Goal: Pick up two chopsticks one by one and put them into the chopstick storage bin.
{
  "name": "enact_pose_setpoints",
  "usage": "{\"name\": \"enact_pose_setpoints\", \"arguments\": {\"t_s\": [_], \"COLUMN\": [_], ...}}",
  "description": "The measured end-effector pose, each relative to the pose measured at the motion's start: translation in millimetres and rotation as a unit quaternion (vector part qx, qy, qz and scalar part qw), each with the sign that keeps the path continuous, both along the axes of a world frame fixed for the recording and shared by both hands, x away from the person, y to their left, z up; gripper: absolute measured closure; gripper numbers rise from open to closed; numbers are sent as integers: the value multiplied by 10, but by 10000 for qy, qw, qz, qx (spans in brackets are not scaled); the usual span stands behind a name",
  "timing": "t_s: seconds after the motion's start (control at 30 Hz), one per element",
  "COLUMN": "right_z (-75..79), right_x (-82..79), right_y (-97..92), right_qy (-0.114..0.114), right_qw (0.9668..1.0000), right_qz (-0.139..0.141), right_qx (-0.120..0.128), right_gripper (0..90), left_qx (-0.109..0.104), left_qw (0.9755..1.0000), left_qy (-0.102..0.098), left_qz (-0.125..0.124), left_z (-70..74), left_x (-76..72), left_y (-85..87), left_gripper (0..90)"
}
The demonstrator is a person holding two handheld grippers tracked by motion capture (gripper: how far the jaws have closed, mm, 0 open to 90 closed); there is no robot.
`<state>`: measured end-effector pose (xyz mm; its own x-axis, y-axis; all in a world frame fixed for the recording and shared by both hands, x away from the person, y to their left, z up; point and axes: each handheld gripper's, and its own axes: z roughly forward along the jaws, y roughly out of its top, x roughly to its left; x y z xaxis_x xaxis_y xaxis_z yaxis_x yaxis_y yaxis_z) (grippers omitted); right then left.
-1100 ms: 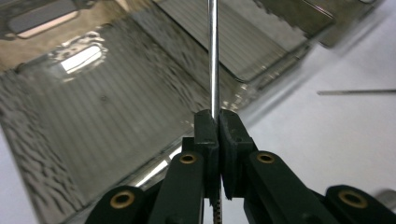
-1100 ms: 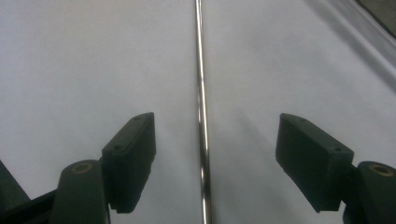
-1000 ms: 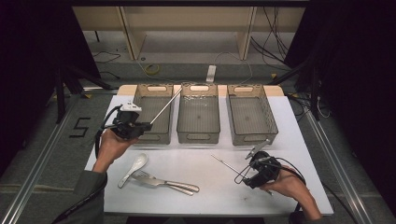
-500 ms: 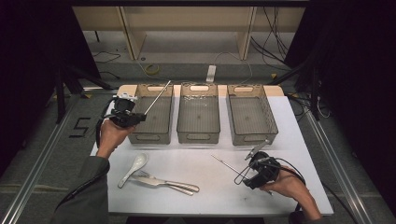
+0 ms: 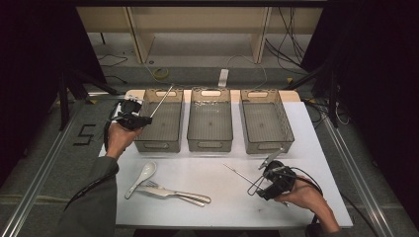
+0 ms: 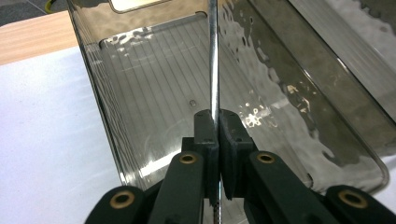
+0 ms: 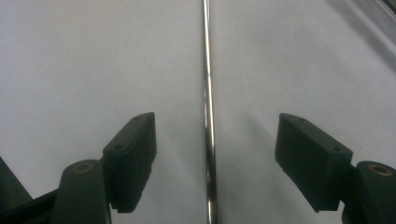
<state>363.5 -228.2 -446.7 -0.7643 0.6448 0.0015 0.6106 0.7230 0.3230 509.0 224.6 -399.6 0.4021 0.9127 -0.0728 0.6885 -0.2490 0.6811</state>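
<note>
The left gripper (image 5: 143, 120) is clamped on a metal chopstick (image 5: 162, 100) pointing toward one o'clock over the left bin (image 5: 157, 146). The right gripper (image 7: 215, 156), jaws apart, straddles what looks like a second chopstick (image 7: 207, 93) lying on the surface (image 5: 217, 207).

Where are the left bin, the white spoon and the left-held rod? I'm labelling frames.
Left bin (image 5: 159, 139), high view, near wall.
White spoon (image 5: 147, 171), high view, bowl.
Rod (image 6: 214, 65), left gripper view, shaft.
</note>
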Motion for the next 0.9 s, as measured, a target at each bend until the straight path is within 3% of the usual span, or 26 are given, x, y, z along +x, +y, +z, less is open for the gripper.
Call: {"name": "enact_pose_setpoints", "arguments": {"t_s": [0.37,0.4,0.47,0.6,0.8,0.9], "right_z": [-7,-7,-5,2,26,40], "right_x": [-3,-3,-2,1,7,20], "right_y": [8,8,4,-5,-21,-35], "right_qy": [30,30,29,22,37,55], "right_qw": [10000,10000,10000,10000,10000,10000], "right_qz": [34,34,33,12,-11,-17], "right_qx": [6,9,13,23,7,-5], "right_gripper": [302,302,302,302,322,344], "left_qx": [64,58,5,-68,-383,-487], "left_qw": [9995,9993,9992,9993,9992,9985], "left_qy": [265,293,272,204,94,-42], "left_qz": [186,216,291,293,-10,-233], "left_z": [-143,-147,-138,-60,145,247], "left_x": [108,117,121,77,-140,-302], "left_y": [-36,-33,-38,-76,-160,-190], "left_gripper": [848,824,653,476,291,245]}}
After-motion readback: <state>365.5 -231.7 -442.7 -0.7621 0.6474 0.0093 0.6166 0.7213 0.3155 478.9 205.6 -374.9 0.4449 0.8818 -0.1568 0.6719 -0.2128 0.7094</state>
